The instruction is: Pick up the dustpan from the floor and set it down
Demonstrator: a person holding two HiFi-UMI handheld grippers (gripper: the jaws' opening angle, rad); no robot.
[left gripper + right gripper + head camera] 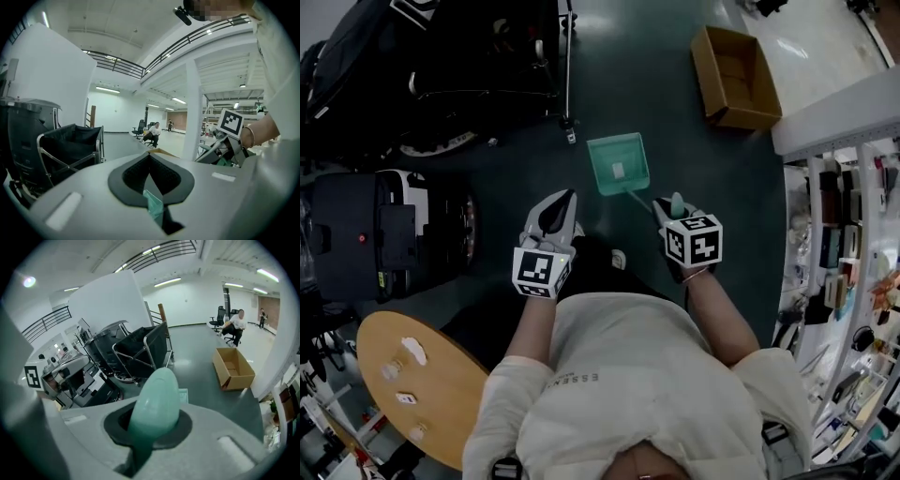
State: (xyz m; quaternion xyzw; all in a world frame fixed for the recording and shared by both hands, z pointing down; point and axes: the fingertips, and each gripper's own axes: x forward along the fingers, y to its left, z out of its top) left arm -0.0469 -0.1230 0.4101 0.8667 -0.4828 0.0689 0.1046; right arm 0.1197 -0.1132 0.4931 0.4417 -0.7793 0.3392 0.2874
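The green dustpan (618,165) hangs over the dark floor ahead of me, its thin handle running back to my right gripper (673,206). In the right gripper view the handle's rounded green end (155,401) sticks up from between the jaws, which are shut on it, and a strip of the pan (183,395) shows behind. My left gripper (562,208) is level with the right one, to the pan's left and apart from it. Its black pads (165,178) meet at the tips. A teal sliver (153,206) shows low in their gap; I cannot tell what it is.
An open cardboard box (734,75) lies on the floor beyond the pan to the right. Black carts and chairs (441,56) crowd the far left, and a black-and-white machine (389,234) is nearer. A round wooden table (412,384) is at my left, shelving (844,244) at my right.
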